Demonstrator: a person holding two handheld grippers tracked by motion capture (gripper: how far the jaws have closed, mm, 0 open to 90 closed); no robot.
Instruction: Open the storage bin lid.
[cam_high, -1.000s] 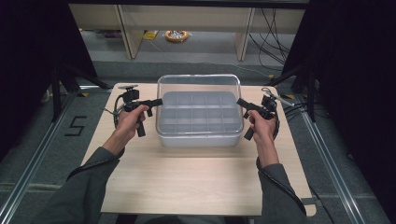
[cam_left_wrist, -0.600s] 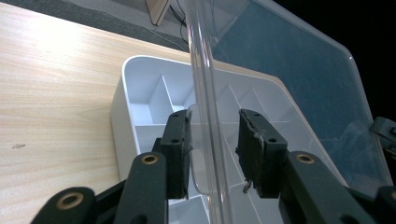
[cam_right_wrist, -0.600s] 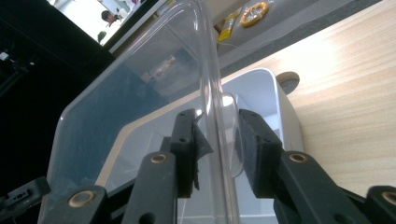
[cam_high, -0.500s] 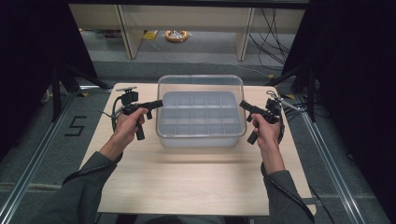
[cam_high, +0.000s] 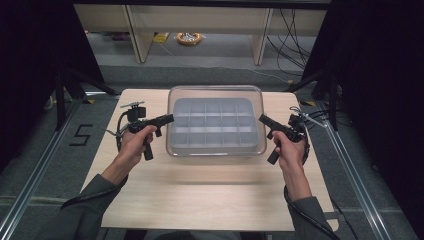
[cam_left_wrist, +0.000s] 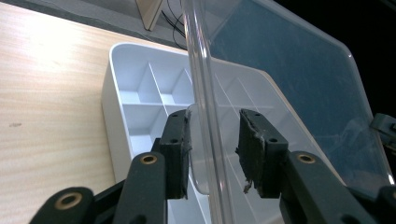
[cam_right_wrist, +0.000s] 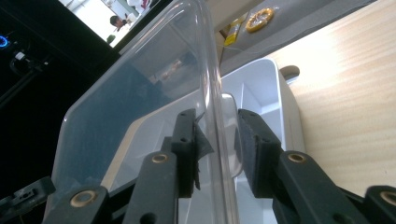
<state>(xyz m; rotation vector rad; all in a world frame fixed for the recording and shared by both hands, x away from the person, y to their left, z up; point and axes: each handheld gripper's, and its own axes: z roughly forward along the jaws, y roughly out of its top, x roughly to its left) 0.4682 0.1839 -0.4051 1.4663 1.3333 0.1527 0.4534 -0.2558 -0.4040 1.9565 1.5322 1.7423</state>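
A clear plastic lid (cam_high: 215, 95) hangs just above a white compartment tray (cam_high: 176, 107) at the back middle of the wooden table. My left gripper (cam_high: 170, 119) is shut on the lid's left rim and my right gripper (cam_high: 261, 119) on its right rim. In the left gripper view the lid (cam_left_wrist: 289, 70) runs between the pads of the left gripper (cam_left_wrist: 214, 121), with the tray (cam_left_wrist: 112, 93) underneath. In the right gripper view the right gripper (cam_right_wrist: 215, 121) clamps the lid (cam_right_wrist: 140, 79) the same way over the tray (cam_right_wrist: 280, 93).
The wooden table (cam_high: 200, 190) has bare surface in front of the tray and narrow strips to either side. Beyond its far edge are shelf legs, cables and a yellow coil (cam_high: 189, 38) on the floor. A "5" mark (cam_high: 80, 135) lies on the floor at left.
Both hands have drawn a little toward the near edge of the table, carrying the lid with them. Both grips look the same.
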